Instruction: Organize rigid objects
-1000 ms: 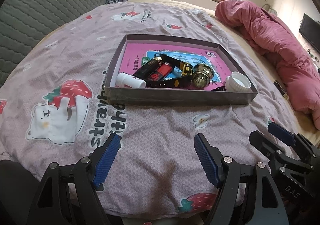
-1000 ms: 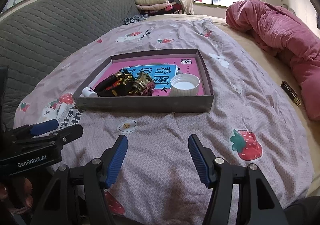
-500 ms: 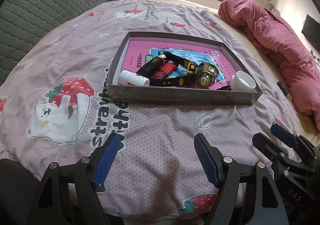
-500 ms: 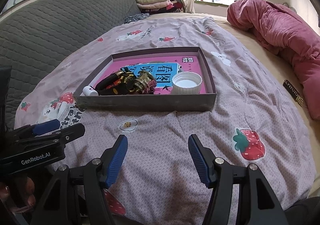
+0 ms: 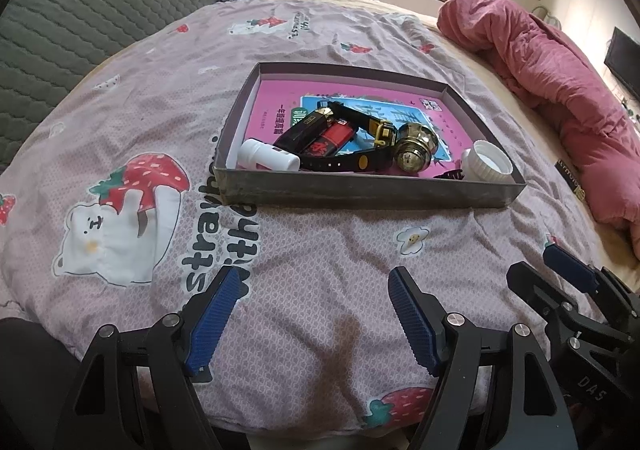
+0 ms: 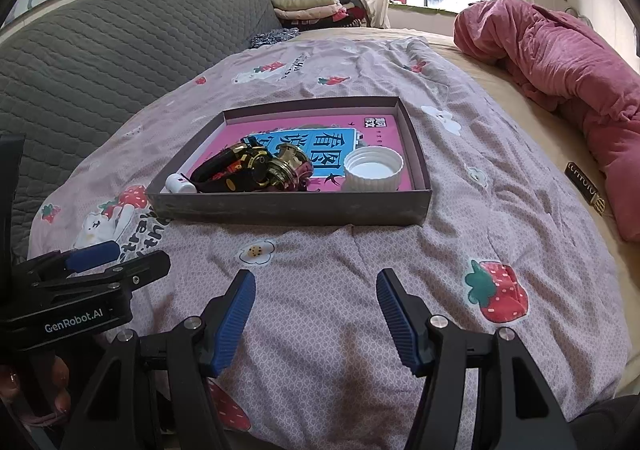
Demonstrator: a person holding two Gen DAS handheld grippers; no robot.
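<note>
1. Since a second ago the view has tipped a little: the tray point(image 5: 360, 192) sits slightly lower in the left wrist picture. Nothing inside it has shifted.
2. The left gripper point(image 5: 312, 314) stands with jaws wide apart, nothing between them, only the bedspread point(image 5: 320, 250).
3. The right gripper point(image 6: 316, 310) likewise has its jaws spread and empty.
4. Well ahead of both jaws, the tray holds a white bottle point(image 5: 269, 156), a watch point(image 5: 360, 160), a brass knob point(image 5: 416, 153) and a white cap point(image 6: 373, 170).

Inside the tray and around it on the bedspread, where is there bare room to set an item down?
Free: the tray's far half; the bedspread between tray and both open grippers. Crowded: the near edge, from white bottle to white cap.
</note>
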